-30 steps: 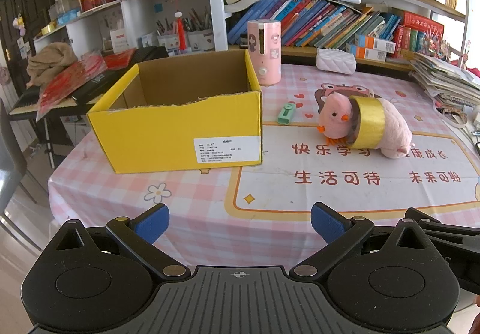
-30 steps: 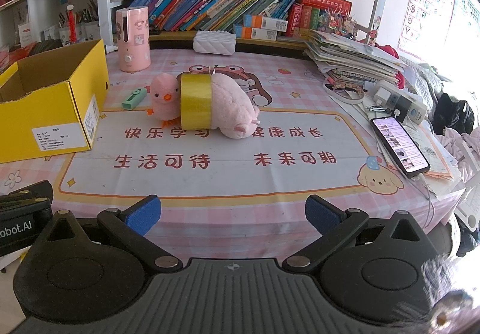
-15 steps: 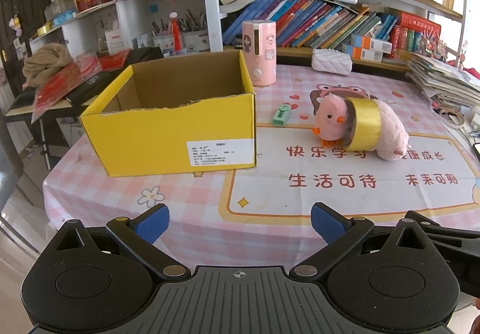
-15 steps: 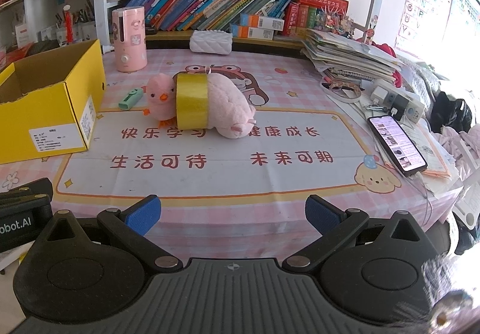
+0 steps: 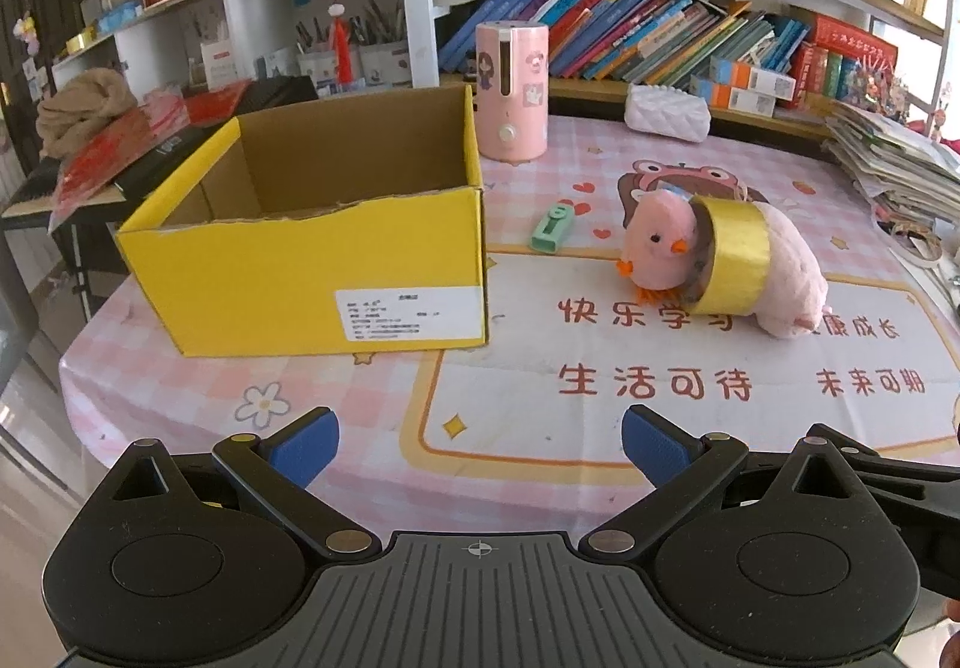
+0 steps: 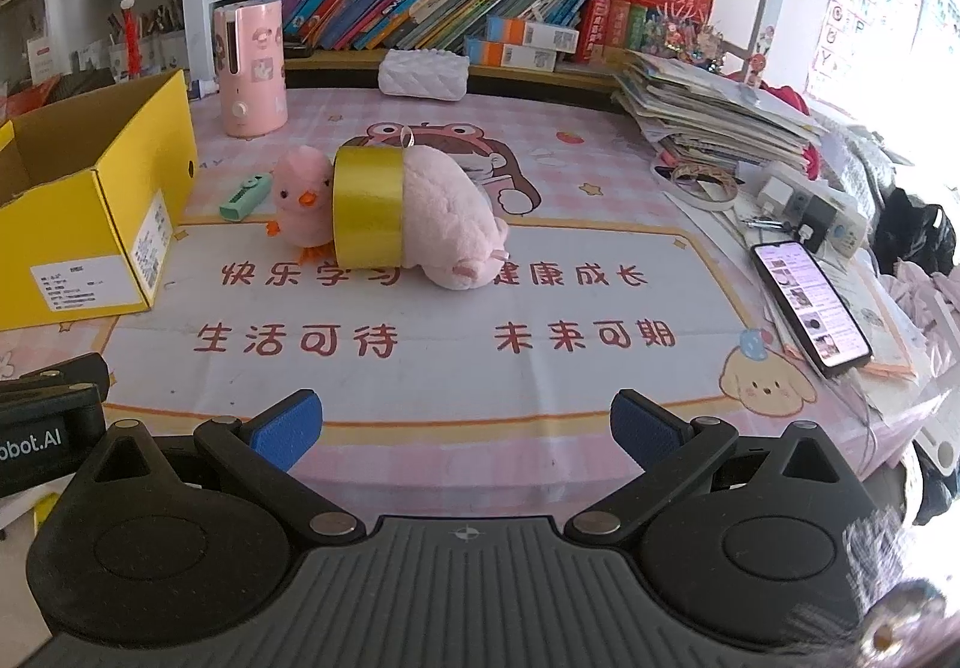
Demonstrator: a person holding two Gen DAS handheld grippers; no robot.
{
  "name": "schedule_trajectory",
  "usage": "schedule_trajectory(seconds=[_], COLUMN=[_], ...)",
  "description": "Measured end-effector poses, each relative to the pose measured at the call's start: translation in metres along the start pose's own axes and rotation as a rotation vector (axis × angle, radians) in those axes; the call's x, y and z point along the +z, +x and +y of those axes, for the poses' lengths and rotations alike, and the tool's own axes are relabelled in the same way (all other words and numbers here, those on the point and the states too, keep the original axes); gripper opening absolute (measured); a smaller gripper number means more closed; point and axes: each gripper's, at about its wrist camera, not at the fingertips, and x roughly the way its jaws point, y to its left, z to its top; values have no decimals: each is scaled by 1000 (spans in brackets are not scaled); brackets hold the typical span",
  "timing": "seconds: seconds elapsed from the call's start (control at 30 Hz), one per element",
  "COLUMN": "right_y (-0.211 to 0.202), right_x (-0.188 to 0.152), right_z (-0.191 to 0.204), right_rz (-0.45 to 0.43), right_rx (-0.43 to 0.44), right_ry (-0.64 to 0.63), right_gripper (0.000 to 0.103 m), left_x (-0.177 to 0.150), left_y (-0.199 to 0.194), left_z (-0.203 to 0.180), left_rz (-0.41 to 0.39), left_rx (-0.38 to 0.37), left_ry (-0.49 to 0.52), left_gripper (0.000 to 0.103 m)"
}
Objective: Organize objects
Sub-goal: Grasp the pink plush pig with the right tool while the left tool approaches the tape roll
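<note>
Both your tongs stand wide apart and hold nothing: the left gripper (image 5: pixel 480 443) at the near table edge in front of the yellow cardboard box (image 5: pixel 312 272), the right gripper (image 6: pixel 465 431) facing the middle of the printed tablecloth (image 6: pixel 456 368).

The cluster to be sorted lies ahead on the cloth, right of the box. A pink chick plush (image 6: pixel 298 200), a roll of gold tape (image 6: pixel 367 206) standing on edge, and a pink pig plush (image 6: pixel 456 224) are pressed together in a row running left to right across your view. A mint-green eraser-like piece (image 6: pixel 245 195) lies just left of the chick.

Your right tong looks nearer. The plush is soft and squashable, the tape stiff and glossy, liable to roll.
</note>
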Motion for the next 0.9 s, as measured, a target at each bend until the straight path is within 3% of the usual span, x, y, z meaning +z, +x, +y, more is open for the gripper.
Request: schedule_trajectory(seconds=[0.5, 0.6, 0.73, 0.9], right_y=[52, 62, 79, 102], right_x=[44, 53, 61, 69], right_z=[-29, -36, -40, -43], right_rz=[7, -1, -4, 11], right_rx=[75, 103, 117, 149], right_ry=[-66, -110, -190, -259], right_gripper=[102, 98, 84, 83], left_x=[30, 35, 41, 48], left_y=[37, 43, 49, 55], left_z=[-36, -42, -51, -61], left_rz=[30, 26, 17, 6], left_rx=[3, -1, 4, 33], left_ry=[-43, -68, -97, -121], left_gripper=[102, 102, 101, 101])
